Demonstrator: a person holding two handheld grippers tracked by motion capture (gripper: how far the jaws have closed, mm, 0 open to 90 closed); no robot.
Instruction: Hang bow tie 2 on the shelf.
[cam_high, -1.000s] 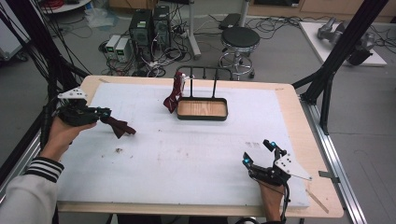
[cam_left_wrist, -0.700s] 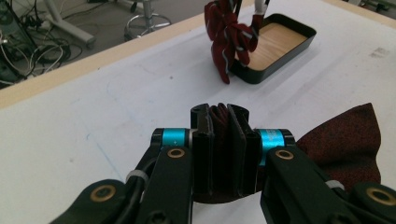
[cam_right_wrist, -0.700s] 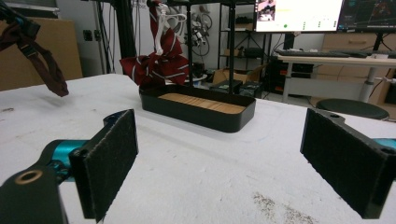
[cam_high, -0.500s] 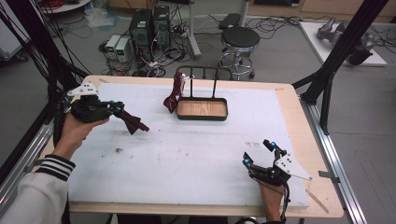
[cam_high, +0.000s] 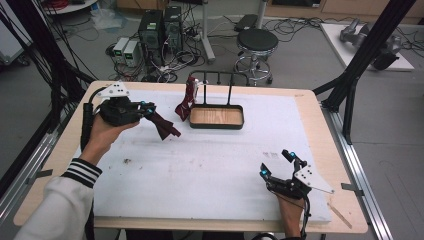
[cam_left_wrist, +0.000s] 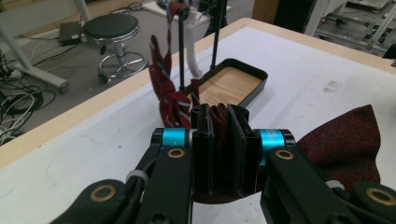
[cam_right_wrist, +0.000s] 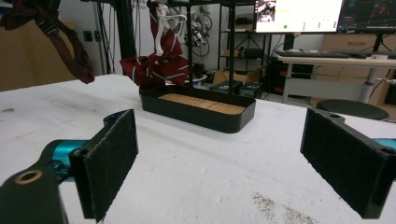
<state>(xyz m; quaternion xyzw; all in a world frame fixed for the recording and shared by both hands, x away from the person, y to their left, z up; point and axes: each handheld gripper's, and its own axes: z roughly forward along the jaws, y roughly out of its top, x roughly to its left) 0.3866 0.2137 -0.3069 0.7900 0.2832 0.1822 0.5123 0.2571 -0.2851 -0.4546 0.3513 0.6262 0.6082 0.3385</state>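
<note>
My left gripper (cam_high: 149, 111) (cam_left_wrist: 219, 116) is shut on a dark red bow tie (cam_high: 164, 126) (cam_left_wrist: 343, 140), held above the table's far left; the tie's wing dangles to the right of the jaws. Just beyond stands a black rack (cam_high: 220, 77) over a wood-bottomed black tray (cam_high: 217, 127) (cam_left_wrist: 252, 88) (cam_right_wrist: 196, 112). A striped red bow tie (cam_high: 187, 100) (cam_left_wrist: 163, 88) (cam_right_wrist: 154, 65) hangs from the rack's left end. My right gripper (cam_high: 276, 163) (cam_right_wrist: 229, 163) rests open near the front right, nothing between its pads (cam_right_wrist: 109, 163). The held tie (cam_right_wrist: 56, 37) appears at the upper left of the right gripper view.
A white mat (cam_high: 210, 160) covers the wooden table (cam_high: 310, 100). Black frame posts (cam_high: 360, 65) rise at the right rear corner. A stool (cam_high: 256, 42), computers and cables stand on the floor behind the table.
My left gripper has risen and moved right and away, carrying the dark red bow tie closer to the rack. The right gripper has stayed in place.
</note>
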